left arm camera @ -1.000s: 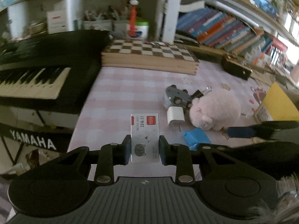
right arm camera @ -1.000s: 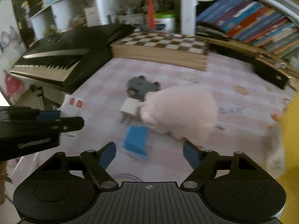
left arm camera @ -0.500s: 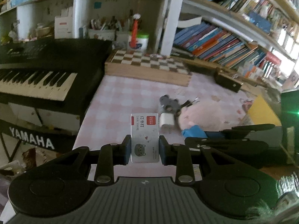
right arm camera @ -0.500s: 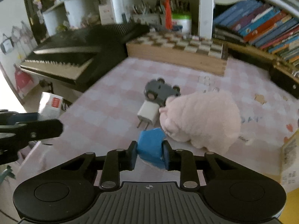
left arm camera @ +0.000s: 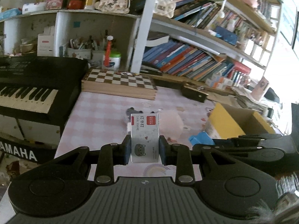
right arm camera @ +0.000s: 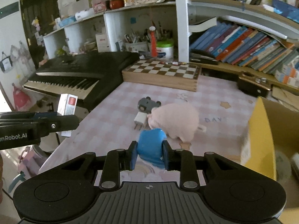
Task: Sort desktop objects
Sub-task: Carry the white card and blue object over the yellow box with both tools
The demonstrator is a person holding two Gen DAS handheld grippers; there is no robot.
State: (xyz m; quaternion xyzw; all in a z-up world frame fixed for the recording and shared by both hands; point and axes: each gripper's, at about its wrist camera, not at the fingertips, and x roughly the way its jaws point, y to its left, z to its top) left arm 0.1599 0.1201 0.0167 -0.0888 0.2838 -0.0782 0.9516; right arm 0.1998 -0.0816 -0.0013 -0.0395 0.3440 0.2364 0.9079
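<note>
One staple box (left arm camera: 144, 137) reads "订书钉"; the keyboard (left arm camera: 35, 93) reads "YAMAHA".

2 wrist views, angled down — share chessboard (left arm camera: 119, 80).

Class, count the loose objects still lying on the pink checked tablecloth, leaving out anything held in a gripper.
3: a grey toy mouse, a white plug adapter just in front of it, and a pink plush pig beside both. Others may be hidden behind the pig.

Each black claw (right arm camera: 149, 155) has blue pads (right arm camera: 133, 155), silver screws and a ribbed body.
</note>
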